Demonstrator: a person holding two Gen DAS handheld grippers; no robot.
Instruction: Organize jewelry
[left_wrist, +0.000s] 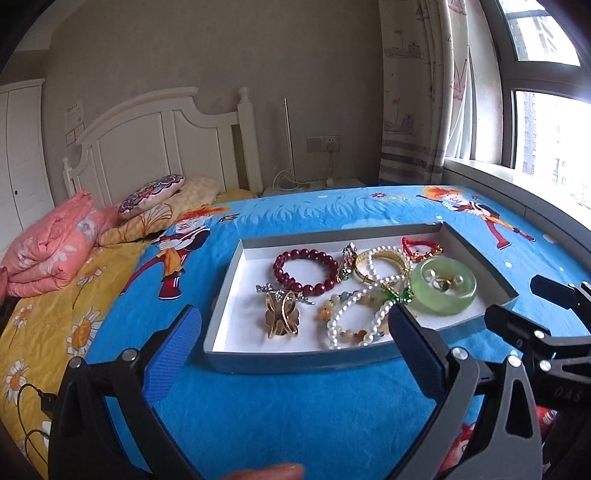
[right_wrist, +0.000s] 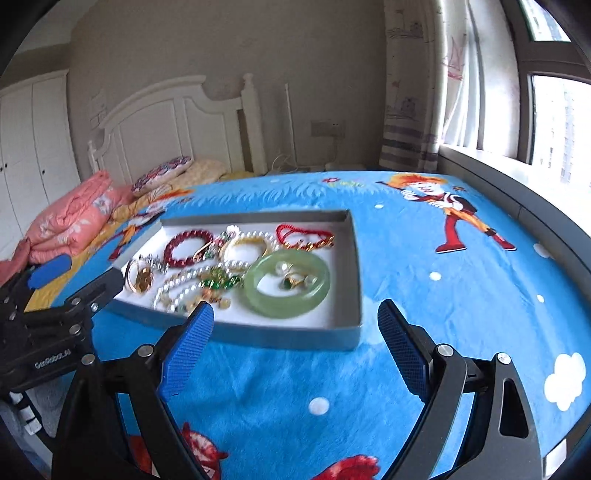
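**Jewelry heaped in the tray, both claws empty**

We saw a bed spread with a blue cartoon blanket, a folded pink quilt lying near its white headboard. On the blanket sat a shallow grey tray with a white floor, and all the jewelry lay inside it. The left claw hung just before the tray's near wall, its blue pads spread wide and holding nothing. The right claw hovered over the tray's near right corner, likewise spread wide and empty. Within the tray, the pale green jade bangle lay toward the right with small earrings and a ring inside its hoop. The dark red bead bracelet lay at the far left. Pearl strands tangled in the middle, touching a gold bangle. A red cord bracelet lay at the far right, and a gold clip sat near the left.
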